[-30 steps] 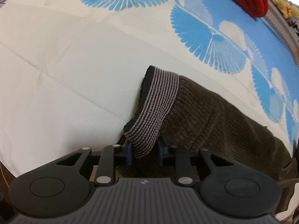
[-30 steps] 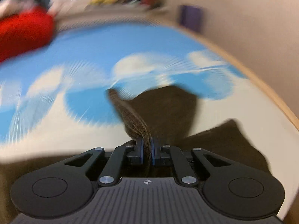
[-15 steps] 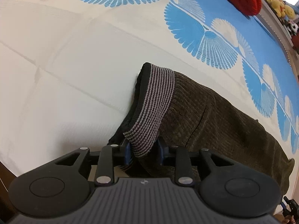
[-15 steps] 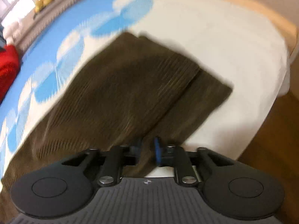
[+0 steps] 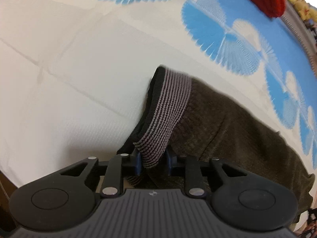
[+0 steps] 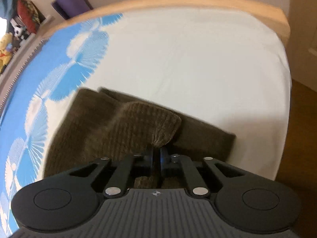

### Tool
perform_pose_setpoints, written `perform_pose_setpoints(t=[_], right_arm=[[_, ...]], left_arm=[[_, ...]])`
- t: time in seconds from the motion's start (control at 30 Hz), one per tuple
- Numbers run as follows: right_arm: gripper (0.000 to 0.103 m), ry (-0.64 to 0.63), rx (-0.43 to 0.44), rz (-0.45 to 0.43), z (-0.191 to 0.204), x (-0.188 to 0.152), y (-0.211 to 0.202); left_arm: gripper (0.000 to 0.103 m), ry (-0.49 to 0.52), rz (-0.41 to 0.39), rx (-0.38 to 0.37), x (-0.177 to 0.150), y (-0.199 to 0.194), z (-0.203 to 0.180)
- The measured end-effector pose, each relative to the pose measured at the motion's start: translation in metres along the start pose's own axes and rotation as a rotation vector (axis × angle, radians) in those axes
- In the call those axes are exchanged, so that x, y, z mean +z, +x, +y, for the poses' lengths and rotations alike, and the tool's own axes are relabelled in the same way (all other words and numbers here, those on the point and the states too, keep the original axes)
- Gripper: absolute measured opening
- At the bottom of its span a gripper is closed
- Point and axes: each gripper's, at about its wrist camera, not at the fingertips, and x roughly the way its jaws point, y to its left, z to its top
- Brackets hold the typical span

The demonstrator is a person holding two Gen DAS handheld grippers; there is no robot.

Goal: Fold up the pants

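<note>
Right tool [image 6: 156, 157] newly clamped on pants [image 6: 126, 130] hem, left tool [image 5: 153, 161] gripping striped waistband [image 5: 168, 119].

No words, numbers or brand names to read anywhere here. The one mark on show is a small round emblem [image 5: 152, 193], a circle quartered like a crosshair, moulded into the ribbed grey housing at the bottom of the left wrist view; it carries no letters. Over on the right wrist view, the same small emblem [image 6: 156, 193] sits centred on that ribbed housing, again with no lettering. The blue fan shapes on the bedspread [image 5: 221, 29] are pattern only, not writing. The things on the far shelf [image 6: 11, 39] are too small and blurred to make out any label.
</note>
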Motion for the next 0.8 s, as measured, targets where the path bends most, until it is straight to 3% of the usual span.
perform_pose_setpoints(t=[0.1,0.17,0.2,0.3,0.37,0.4,0.47,0.57,0.6,0.7,0.8], right_arm=[[0.004,0.016,0.116,-0.178,0.009,0.009,-0.05],[0.004,0.011,0.067,-0.227,0.006,0.005,-0.07],[0.004,0.018,0.004,-0.196,-0.001,0.003,-0.067],[0.005,0.052,-0.184,0.037,-0.033,-0.011,-0.033],[0.006,0.032,-0.21,0.143,-0.045,-0.02,-0.014],[0.008,0.008,-0.204,0.15,-0.046,-0.021,-0.012],[0.013,0.004,-0.201,0.109,-0.047,-0.017,-0.021],[0.015,-0.017,-0.199,0.029,-0.04,-0.016,-0.044],[0.017,-0.045,-0.206,0.004,-0.037,-0.015,-0.049],[0.019,-0.12,-0.204,-0.085,-0.019,-0.015,-0.062],[0.023,-0.192,-0.133,-0.128,-0.003,-0.011,-0.064]], left_arm=[[0.022,0.016,-0.097,-0.076,-0.002,-0.028,0.002],[0.022,0.03,-0.077,-0.072,-0.007,-0.032,0.008],[0.022,0.034,-0.05,-0.056,-0.009,-0.029,0.011],[0.025,0.126,0.016,0.034,-0.013,-0.016,0.007],[0.031,0.172,0.031,0.06,-0.017,-0.014,0.003],[0.037,0.179,0.008,0.069,-0.016,-0.017,0.005],[0.045,0.19,-0.071,0.107,-0.015,-0.032,0.004],[0.044,0.187,-0.214,0.161,-0.015,-0.054,0.002],[0.042,0.184,-0.241,0.146,-0.016,-0.058,-0.001],[0.029,0.232,-0.235,0.012,-0.019,-0.056,-0.014],[0.023,0.337,-0.152,0.038,-0.024,-0.033,-0.027]])
